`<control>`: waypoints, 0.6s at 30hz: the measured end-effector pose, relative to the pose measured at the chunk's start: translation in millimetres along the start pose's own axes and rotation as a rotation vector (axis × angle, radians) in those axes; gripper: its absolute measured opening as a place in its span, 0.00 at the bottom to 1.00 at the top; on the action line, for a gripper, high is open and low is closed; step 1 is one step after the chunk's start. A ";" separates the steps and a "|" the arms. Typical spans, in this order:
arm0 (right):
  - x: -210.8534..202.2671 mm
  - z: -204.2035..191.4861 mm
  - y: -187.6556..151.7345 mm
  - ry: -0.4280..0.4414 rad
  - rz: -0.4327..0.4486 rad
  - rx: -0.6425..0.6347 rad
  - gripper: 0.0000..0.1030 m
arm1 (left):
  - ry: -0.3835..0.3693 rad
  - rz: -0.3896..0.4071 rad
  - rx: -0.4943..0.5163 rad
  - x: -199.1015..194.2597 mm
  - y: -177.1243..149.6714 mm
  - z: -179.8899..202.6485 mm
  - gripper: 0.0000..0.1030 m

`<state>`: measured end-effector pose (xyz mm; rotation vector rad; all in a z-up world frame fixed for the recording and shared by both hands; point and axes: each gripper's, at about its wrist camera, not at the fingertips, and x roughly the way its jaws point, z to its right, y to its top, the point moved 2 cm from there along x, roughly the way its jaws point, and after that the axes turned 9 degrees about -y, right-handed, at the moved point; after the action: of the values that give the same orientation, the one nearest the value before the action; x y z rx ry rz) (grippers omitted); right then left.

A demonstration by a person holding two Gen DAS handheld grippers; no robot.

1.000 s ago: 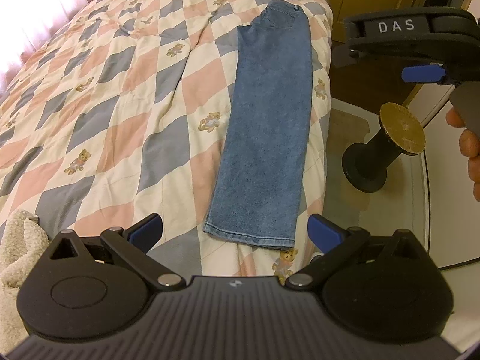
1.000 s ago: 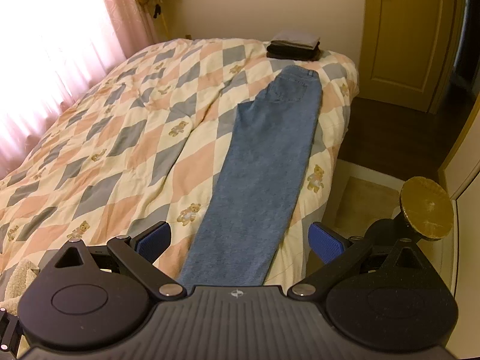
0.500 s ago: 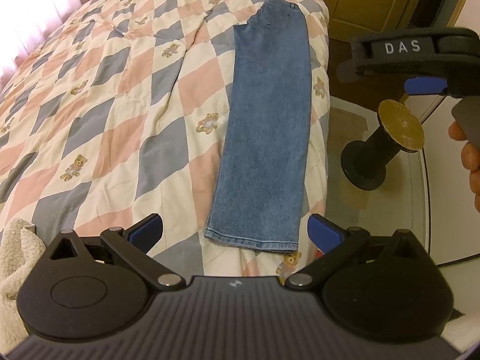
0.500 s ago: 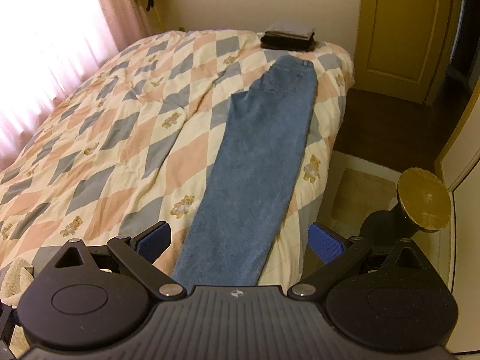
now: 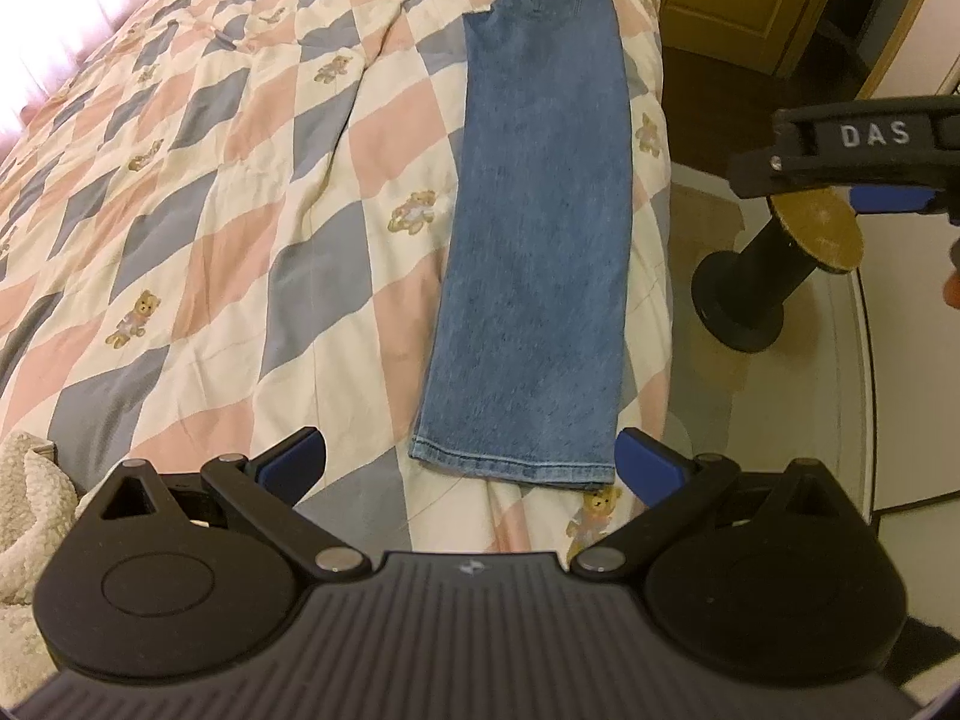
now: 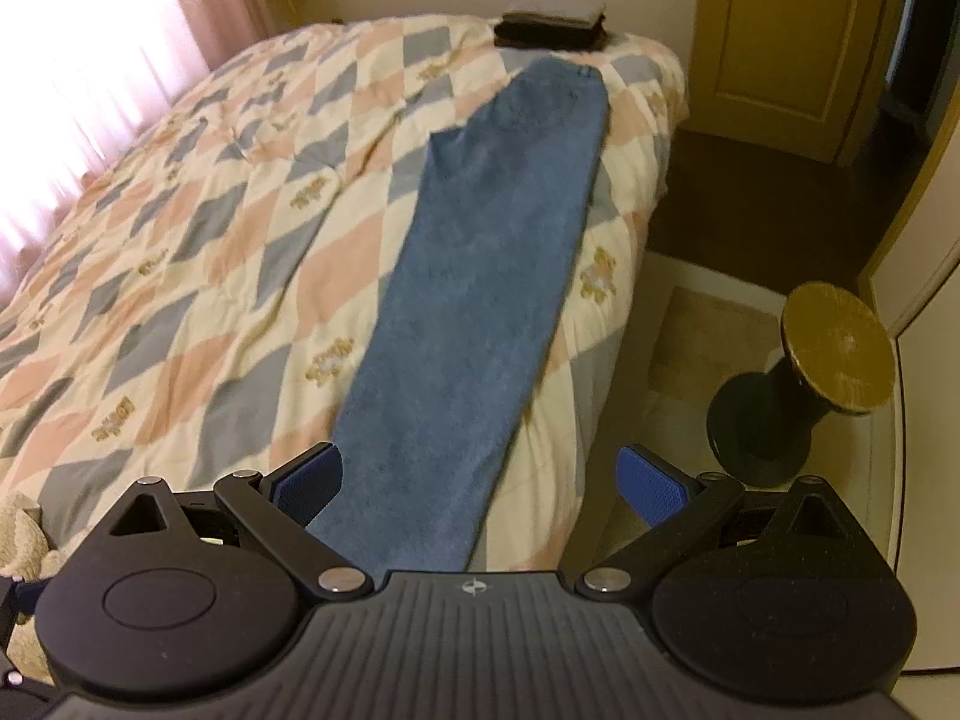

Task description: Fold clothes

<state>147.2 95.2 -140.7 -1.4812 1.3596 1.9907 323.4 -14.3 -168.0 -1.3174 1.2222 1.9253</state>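
Note:
Blue jeans [image 5: 540, 228], folded lengthwise into one long strip, lie flat along the right side of the checked quilt [image 5: 210, 180], hem near me, waist at the far end. My left gripper [image 5: 474, 465] is open and empty just above the hem. My right gripper [image 6: 480, 483] is open and empty over the lower leg of the jeans [image 6: 480, 300]. The right gripper's body also shows at the right edge of the left wrist view [image 5: 864, 150].
A dark folded stack [image 6: 549, 30] sits at the far end of the bed. A black stool with a round tan top [image 6: 834, 354] stands on the floor to the right, beside a rug. A cream fleece cloth [image 5: 24, 516] lies at the near left. A door [image 6: 792, 30] is at the far right.
Both grippers have moved forward and lower toward the hem end of the jeans. Both stay open and empty. The jeans have not moved.

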 end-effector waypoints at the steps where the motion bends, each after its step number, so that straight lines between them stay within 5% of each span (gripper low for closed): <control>1: 1.9 1.7 -2.3 -0.001 -0.005 0.000 0.98 | 0.000 -0.003 0.005 3.3 -1.7 -0.3 0.98; 5: 6.9 9.0 -12.3 0.005 -0.003 -0.013 0.98 | -0.014 0.008 0.098 13.0 -12.1 3.2 0.95; 8: 5.1 11.9 -25.1 0.019 0.067 -0.094 0.98 | 0.024 0.033 0.296 22.5 -28.7 11.4 0.91; 12: 7.1 4.7 -62.6 -0.006 0.208 -0.352 0.98 | 0.109 0.031 0.608 48.1 -57.0 23.4 0.86; 18: 30.8 -27.0 -136.7 -0.034 0.299 -0.771 0.97 | 0.237 0.037 1.067 100.1 -104.8 31.1 0.83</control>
<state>246.4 133.0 -236.0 -1.5642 0.8565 2.9318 351.5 54.4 -296.3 -0.9067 1.9746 0.8266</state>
